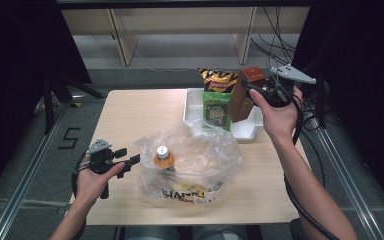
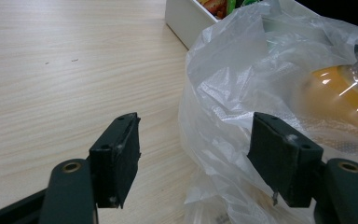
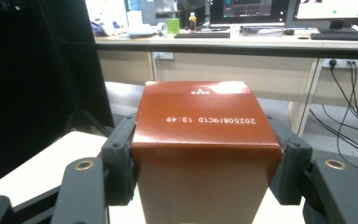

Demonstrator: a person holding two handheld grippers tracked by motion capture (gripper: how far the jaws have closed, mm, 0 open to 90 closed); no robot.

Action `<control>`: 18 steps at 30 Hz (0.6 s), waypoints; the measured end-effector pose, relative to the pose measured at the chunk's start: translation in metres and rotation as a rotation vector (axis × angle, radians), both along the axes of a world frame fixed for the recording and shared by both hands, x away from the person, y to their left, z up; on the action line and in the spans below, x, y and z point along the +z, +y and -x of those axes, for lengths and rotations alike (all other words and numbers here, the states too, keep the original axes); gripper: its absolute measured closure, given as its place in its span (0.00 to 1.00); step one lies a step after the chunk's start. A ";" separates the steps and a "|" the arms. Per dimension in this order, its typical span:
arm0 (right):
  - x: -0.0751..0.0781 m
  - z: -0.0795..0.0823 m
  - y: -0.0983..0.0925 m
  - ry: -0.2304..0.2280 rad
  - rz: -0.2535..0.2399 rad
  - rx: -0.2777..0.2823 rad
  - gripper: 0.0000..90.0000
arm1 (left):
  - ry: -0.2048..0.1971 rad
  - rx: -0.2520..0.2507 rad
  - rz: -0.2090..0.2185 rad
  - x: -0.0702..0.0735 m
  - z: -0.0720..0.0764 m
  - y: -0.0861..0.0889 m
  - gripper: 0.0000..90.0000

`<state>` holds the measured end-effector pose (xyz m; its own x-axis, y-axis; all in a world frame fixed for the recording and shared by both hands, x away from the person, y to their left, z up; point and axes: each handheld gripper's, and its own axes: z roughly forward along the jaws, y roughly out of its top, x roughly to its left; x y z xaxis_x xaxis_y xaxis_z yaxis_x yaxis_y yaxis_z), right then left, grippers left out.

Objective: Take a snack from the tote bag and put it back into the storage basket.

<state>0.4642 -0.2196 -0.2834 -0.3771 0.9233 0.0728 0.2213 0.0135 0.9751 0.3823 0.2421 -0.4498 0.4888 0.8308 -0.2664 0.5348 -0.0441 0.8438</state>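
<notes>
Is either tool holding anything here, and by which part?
The right tool is shut on the brown carton, jaws on its two opposite sides near the top end. The left tool is open and holds nothing, beside the plastic bag.

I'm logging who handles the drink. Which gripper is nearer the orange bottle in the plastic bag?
Left. The left gripper sits open right beside the plastic bag holding the orange bottle. The right gripper is far off over the white tray, clamping the brown box.
</notes>
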 end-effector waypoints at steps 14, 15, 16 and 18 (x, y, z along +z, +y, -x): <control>-0.012 -0.017 -0.007 0.023 0.011 -0.051 0.44 | -0.001 -0.004 -0.006 0.000 0.000 -0.001 0.37; -0.012 -0.017 -0.008 0.024 0.014 -0.052 0.44 | -0.002 -0.002 -0.004 0.000 0.000 -0.001 0.36; -0.013 -0.018 -0.008 0.030 0.011 -0.055 0.44 | -0.005 -0.005 -0.010 0.000 0.000 -0.001 0.37; -0.016 -0.020 -0.009 0.032 0.025 -0.059 0.44 | -0.004 -0.005 -0.010 0.000 0.000 -0.001 0.36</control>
